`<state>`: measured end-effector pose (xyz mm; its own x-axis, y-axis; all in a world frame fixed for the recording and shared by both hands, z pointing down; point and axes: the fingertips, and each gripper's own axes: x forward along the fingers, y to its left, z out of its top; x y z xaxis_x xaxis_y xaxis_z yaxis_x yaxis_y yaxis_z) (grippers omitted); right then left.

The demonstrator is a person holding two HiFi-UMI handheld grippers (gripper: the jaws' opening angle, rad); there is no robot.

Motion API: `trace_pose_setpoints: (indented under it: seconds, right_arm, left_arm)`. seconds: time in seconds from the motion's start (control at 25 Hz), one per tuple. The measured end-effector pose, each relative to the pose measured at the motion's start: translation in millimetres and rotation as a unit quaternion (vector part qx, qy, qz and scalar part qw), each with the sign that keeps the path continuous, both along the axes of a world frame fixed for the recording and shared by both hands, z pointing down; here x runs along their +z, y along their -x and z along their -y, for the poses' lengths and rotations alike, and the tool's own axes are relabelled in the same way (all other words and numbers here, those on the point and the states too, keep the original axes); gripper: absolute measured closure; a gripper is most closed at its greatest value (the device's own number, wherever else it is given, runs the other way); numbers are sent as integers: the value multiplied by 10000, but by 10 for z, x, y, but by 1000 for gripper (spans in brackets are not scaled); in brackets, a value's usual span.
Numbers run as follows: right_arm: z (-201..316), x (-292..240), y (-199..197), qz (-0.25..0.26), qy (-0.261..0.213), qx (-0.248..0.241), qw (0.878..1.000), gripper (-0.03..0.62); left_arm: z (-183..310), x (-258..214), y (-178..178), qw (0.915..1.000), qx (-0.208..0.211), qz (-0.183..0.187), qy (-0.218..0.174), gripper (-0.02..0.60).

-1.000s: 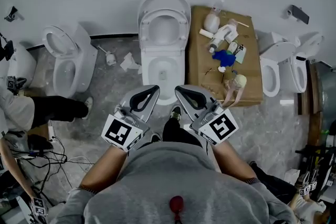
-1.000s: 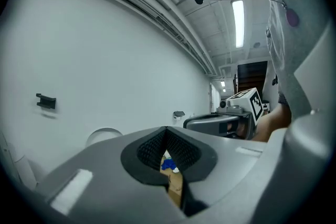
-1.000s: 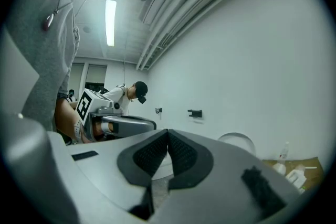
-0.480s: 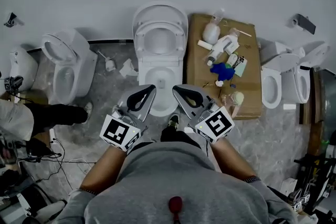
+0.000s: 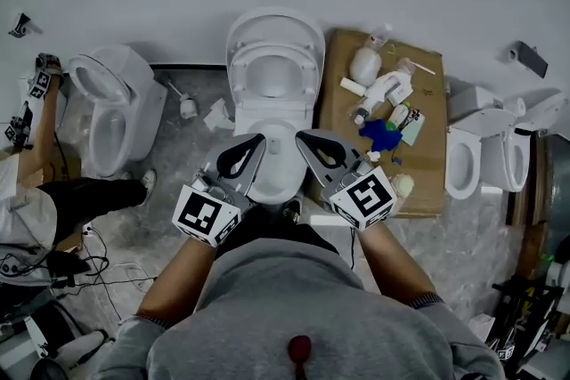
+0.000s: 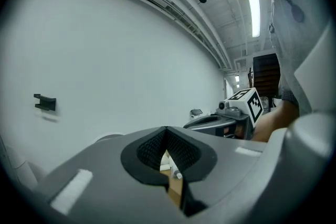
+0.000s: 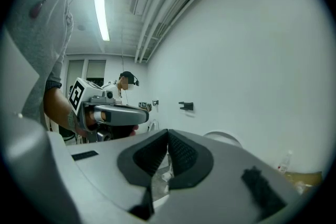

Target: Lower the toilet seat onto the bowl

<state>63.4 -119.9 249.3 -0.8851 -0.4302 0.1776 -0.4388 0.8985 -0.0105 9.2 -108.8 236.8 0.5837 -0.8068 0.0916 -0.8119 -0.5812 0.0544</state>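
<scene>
a: in the head view, is the toilet seat (image 5: 305,67) lying on the bowl (image 5: 242,122)?
b: no, it is standing up. the left gripper (image 5: 258,139) and right gripper (image 5: 301,136) are hovering near it, not touching.
a: and the left gripper view, then the right?
b: both are showing jaws pressing together, holding nothing.

Head cam is looking steeply down from above the person. The toilet (image 5: 272,93) is sitting mid-frame, with left claw (image 5: 260,139) and right claw (image 5: 301,137) at lower centre. Left gripper cam is riding on its claw, facing level at the white wall (image 6: 105,50) from close over its own jaws, and is catching the right claw at frame right. Right gripper cam is doing likewise, catching the left claw at frame left. All three are sharing the wall and black bracket (image 6: 45,103).
</scene>
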Motion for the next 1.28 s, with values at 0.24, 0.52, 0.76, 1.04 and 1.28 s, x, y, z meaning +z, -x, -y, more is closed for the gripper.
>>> trace_pose_setpoints:
  seconds: [0.24, 0.52, 0.76, 1.04, 1.28]
  right_arm:
    - [507, 170, 193, -224, 4, 60, 9997, 580]
    - [1195, 400, 434, -672, 82, 251, 9974, 579]
    - [1720, 659, 601, -1108, 197, 337, 9931, 579]
    - [2196, 1090, 720, -1872, 485, 222, 9809, 579]
    - [2485, 1508, 843, -2588, 677, -38, 9636, 526]
  left_arm:
    - [477, 128, 178, 10000, 58, 59, -43, 575]
    - [1083, 290, 382, 9996, 267, 51, 17, 575]
    - [1572, 491, 518, 9990, 436, 72, 100, 575]
    - [2013, 763, 626, 9985, 470, 240, 117, 575]
    - [2277, 1009, 680, 9985, 436, 297, 160, 575]
